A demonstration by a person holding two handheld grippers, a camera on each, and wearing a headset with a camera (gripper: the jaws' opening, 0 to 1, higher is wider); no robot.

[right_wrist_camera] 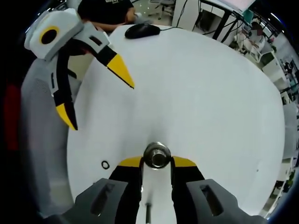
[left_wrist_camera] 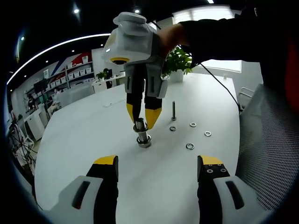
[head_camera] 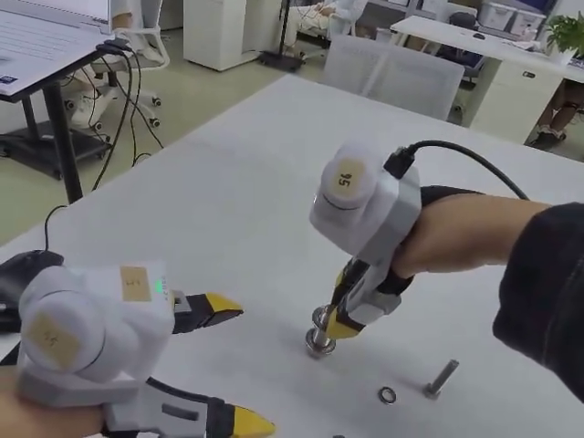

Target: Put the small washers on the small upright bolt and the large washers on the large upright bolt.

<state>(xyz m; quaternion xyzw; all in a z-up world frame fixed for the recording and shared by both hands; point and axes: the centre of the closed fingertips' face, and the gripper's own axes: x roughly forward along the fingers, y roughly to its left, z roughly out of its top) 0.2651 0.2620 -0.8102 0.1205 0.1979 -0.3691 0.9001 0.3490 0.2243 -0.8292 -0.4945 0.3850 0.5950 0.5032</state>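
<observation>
Right gripper (left_wrist_camera: 143, 119) over large upright bolt (left_wrist_camera: 143, 135) — bolt top between narrowly parted jaws (cannot tell if gripping). Left gripper (left_wrist_camera: 158, 161) near bolt — jaws spread wide.

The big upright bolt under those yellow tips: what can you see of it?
The large bolt is shiny grey metal, standing upright on the white table, broader at its foot, where rings that may be washers sit. The right tool reaches down over it, one yellow tip on each side of its top; whether they touch it is unclear.
</observation>
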